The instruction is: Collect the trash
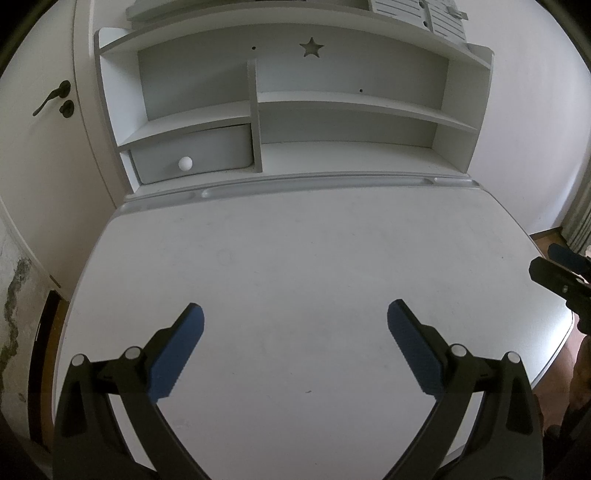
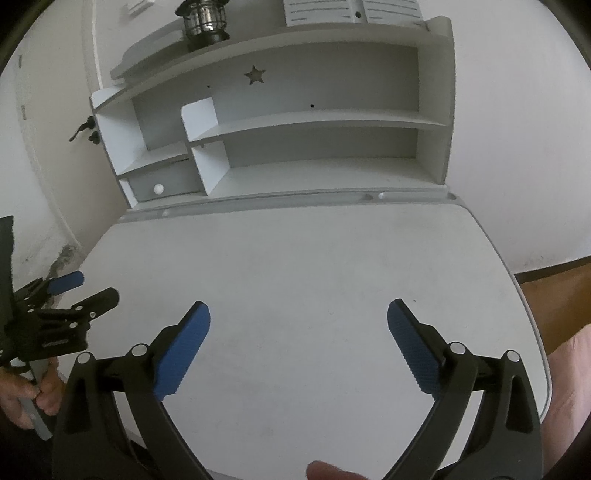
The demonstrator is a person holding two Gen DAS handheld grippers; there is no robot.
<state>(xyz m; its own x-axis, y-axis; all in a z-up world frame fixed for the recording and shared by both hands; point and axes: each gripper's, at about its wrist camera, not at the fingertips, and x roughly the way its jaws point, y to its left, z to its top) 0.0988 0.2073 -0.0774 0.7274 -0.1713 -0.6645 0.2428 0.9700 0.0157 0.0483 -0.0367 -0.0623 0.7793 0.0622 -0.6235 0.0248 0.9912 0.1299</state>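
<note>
1. White walls and a white door (image 1: 40, 147) with a dark lever handle (image 1: 51, 96) are seen behind a pale grey desk (image 1: 295, 258), whose rounded top fills both wrist views.
2. At the back of the desk a shelf unit (image 1: 291, 107) is fitted, with a star-shaped cutout (image 1: 312, 47) in its back panel and a small drawer (image 1: 192, 157) with a round white knob (image 1: 185, 163) at its lower left.
3. On top of the shelf unit, in the right wrist view, a dark lantern (image 2: 204, 22) with a glass body is seen beside a slatted white item (image 2: 352, 11).
4. Brown flooring (image 2: 554, 295) is visible past the desk's right edge, and stained, peeling plaster (image 1: 13, 306) low on the wall to the left.
5. No trash item can be made out in either view, so neither its position nor the direction of its long axis can be told; only faint specks are seen on the desktop.
6. No brand, label or readable writing is seen.
7. The left gripper (image 1: 295, 314) is held above the near part of the desk with its blue-padded fingers (image 1: 177, 354) spread wide and nothing between them.
8. The right gripper (image 2: 298, 314) is likewise spread wide and holds nothing, its blue pads (image 2: 413, 350) above bare desktop.
9. A hand (image 2: 33, 395) is seen gripping the left tool's handle at the left edge of the right wrist view.
</note>
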